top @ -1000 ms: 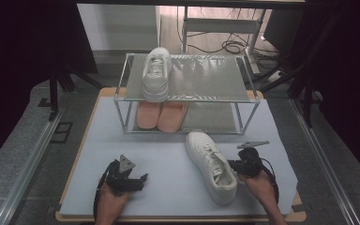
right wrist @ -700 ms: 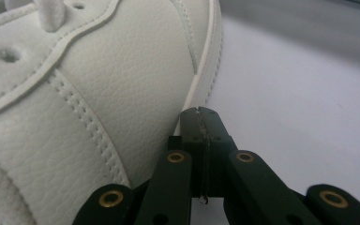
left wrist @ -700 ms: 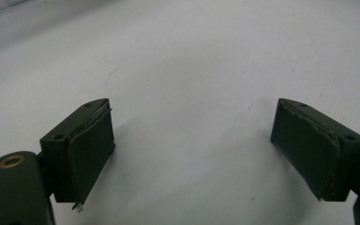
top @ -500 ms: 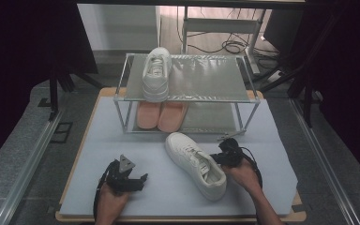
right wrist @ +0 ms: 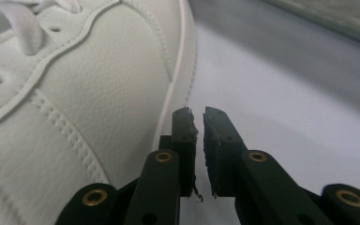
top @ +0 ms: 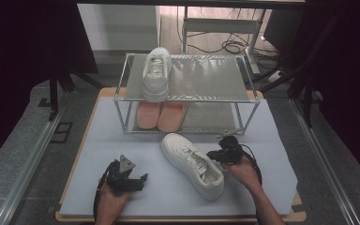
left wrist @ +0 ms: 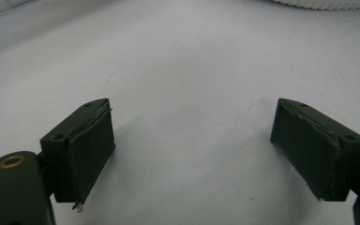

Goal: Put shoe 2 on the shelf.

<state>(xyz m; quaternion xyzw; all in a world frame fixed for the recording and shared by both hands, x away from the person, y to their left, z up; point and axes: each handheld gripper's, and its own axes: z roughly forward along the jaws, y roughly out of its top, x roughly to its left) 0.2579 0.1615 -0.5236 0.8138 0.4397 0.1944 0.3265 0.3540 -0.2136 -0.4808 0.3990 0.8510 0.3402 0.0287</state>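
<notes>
Over on the left, the left gripper point(top: 139, 177) rests low on the pale blue mat point(top: 98, 140) in the person's hand, its jaws spread wide with nothing but bare mat between them. In the middle lies a white sneaker point(top: 193, 164), set diagonally on the mat just in front of the wire rack point(top: 243, 101). The right gripper point(top: 214, 155) sits against the shoe's side, its jaws pinched nearly together and gripping nothing.

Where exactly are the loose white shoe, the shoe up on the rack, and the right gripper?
loose white shoe point(top: 193, 165), high view, on its laces.
shoe on the rack point(top: 156, 74), high view, on its upper.
right gripper point(right wrist: 199, 123), right gripper view, between its fingertips.
</notes>
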